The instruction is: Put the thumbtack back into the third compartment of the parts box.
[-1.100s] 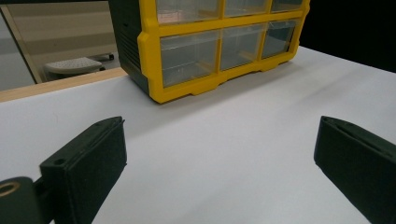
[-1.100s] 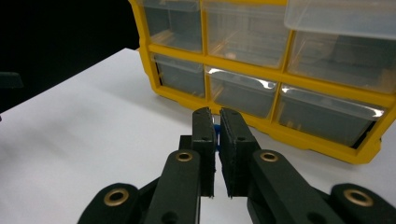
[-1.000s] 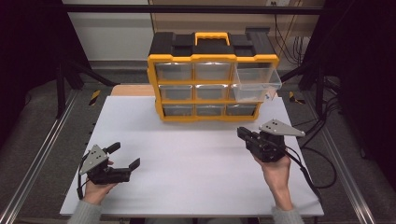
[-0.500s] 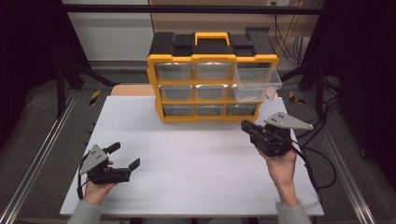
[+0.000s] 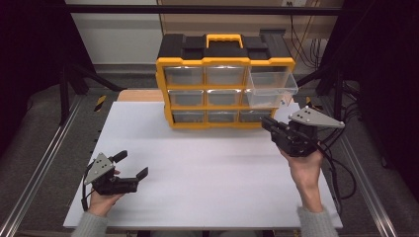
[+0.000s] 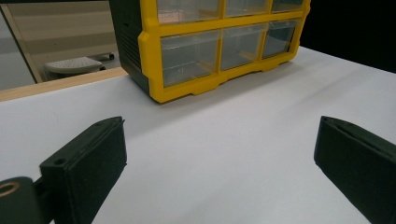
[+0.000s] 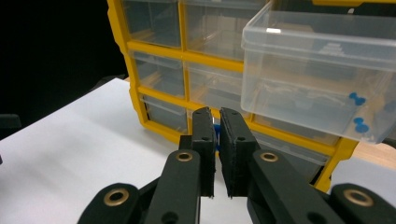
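White table [image 5: 207,168]; yellow-black drawer cabinet [image 5: 225,81] on it.

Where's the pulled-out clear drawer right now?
In the high view the clear drawer juts from the top-right slot of the yellow organizer, just above and beyond the right gripper.

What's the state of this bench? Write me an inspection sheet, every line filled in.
Surface: white table, bare in front of the cabinet.
Job's things: yellow-and-black cabinet at the back of the table; its top right drawer is pulled out, with blue pins inside; the other drawers are shut.
Clutter: nothing seen.
Grippers: left gripper is low over the near left of the table, jaws wide open and empty. Right gripper is raised below the drawer, jaws shut on what looks like a small blue piece.
Cables: black cable trails from the right gripper over the table's right edge.
Surroundings: metal rails along both sides, dark beyond.
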The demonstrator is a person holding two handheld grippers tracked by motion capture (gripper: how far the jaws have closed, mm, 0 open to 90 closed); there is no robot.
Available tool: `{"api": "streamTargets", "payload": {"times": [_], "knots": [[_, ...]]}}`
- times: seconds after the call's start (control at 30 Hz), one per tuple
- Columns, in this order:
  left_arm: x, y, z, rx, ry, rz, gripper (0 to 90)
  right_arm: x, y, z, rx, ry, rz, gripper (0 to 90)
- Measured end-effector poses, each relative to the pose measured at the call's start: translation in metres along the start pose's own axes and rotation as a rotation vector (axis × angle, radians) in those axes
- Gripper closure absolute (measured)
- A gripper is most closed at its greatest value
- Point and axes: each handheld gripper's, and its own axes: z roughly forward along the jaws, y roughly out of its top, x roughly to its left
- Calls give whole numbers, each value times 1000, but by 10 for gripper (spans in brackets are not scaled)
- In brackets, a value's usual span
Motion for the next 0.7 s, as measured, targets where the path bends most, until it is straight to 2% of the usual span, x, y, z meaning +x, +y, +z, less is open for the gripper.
{"api": "streamTargets", "payload": {"times": [0.7], "knots": [[0, 0, 0, 0, 1, -2, 20, -7, 34, -3, -25, -50, -10, 853]]}}
